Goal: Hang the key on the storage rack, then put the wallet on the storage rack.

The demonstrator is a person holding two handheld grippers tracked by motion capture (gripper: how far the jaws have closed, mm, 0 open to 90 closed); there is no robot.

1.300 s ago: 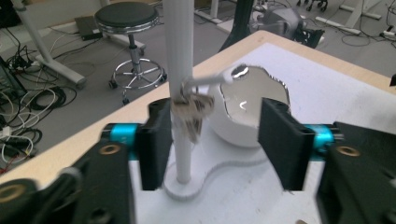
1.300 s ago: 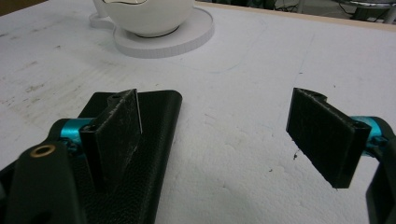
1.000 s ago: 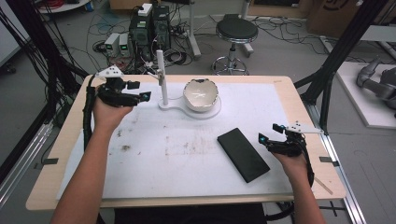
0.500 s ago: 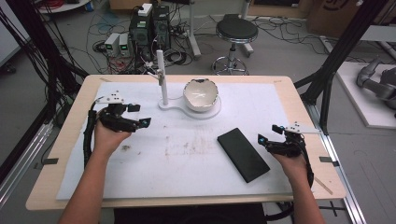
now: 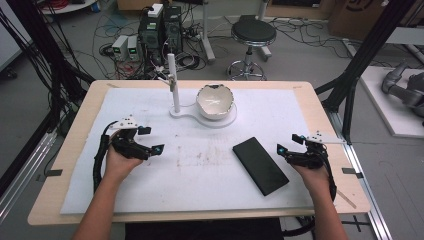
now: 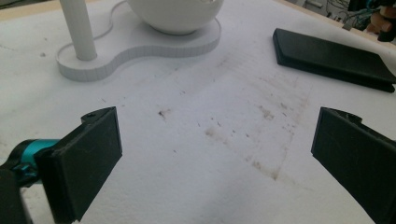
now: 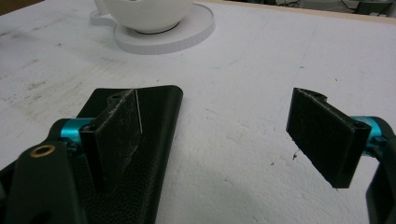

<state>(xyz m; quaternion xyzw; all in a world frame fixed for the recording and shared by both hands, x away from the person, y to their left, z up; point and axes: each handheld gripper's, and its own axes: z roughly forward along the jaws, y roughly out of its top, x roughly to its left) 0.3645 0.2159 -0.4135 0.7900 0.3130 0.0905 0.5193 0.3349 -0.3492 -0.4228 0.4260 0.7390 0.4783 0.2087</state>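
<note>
From the high view, the left gripper (image 5: pixel 150 142) sits low over the left part of the white foam mat (image 5: pixel 150 200), its jaws spread wide with nothing between them; they have just been opening. The right gripper (image 5: pixel 288 146) rests near the mat's right edge, jaws also apart and empty, just beside the black case (image 5: pixel 260 165), a flat rectangular slab lying at a slant between the two hands and nearer the right one. At the far middle of the mat stands a white stand (image 5: pixel 210 116), flat and rounded, bearing an upright post (image 5: pixel 173 82) and a glossy white bowl (image 5: pixel 215 100) with an uneven rim. A wide stretch of bare, faintly stained mat lies open between the grippers, and the wooden table (image 5: pixel 70 150) edge frames it on all sides. In the left gripper view, the two matte black pads (image 6: pixel 88 158) stand far apart over the grainy, brown-flecked foam; the stand's thick base edge and the bowl's round underside are ahead, the case off to the far right. In the right gripper view, the left pad (image 7: pixel 116 133) overlaps the case's pebbled, leather-like surface with its rounded corner, whether touching cannot be told, while the other pad hangs above clear foam.
</note>
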